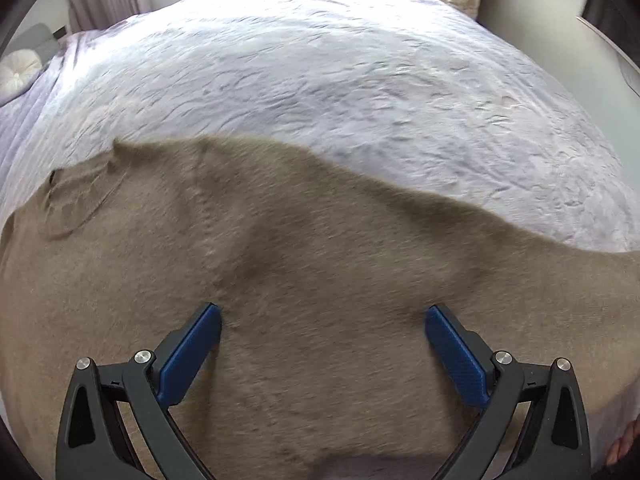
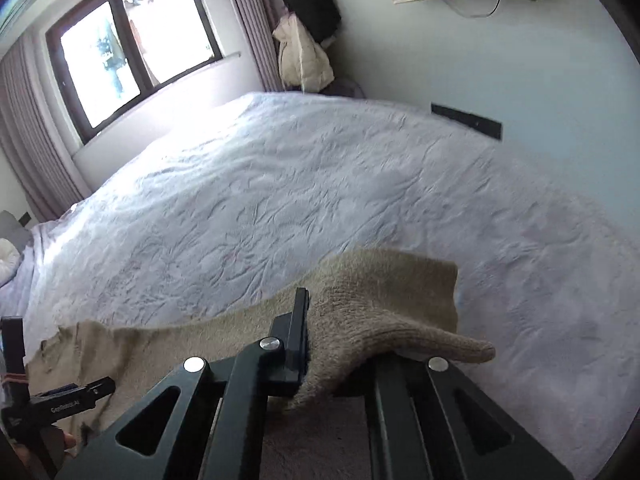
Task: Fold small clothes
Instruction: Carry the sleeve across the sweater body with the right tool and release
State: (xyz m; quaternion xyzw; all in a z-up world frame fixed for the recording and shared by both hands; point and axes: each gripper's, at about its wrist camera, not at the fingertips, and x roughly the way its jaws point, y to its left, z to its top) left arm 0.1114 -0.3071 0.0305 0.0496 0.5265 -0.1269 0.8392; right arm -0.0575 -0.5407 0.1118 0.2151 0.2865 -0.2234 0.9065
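Right, beige knit sweater (image 1: 304,280) flat on near part of bed (image 1: 360,80), neckline off toward left side. Right gripper (image 2: 340,344) pinching sleeve end (image 2: 400,312), knit bunched over its finger; left gripper (image 1: 323,320) spread wide, hovering over body, nothing between pads (image 1: 192,356). Step looks like sleeve fold-in: carry cuff low across the chest, left gripper pins the shoulder seam so the body doesn't drag. Plenty of bare quilt beyond; near bed edge close.
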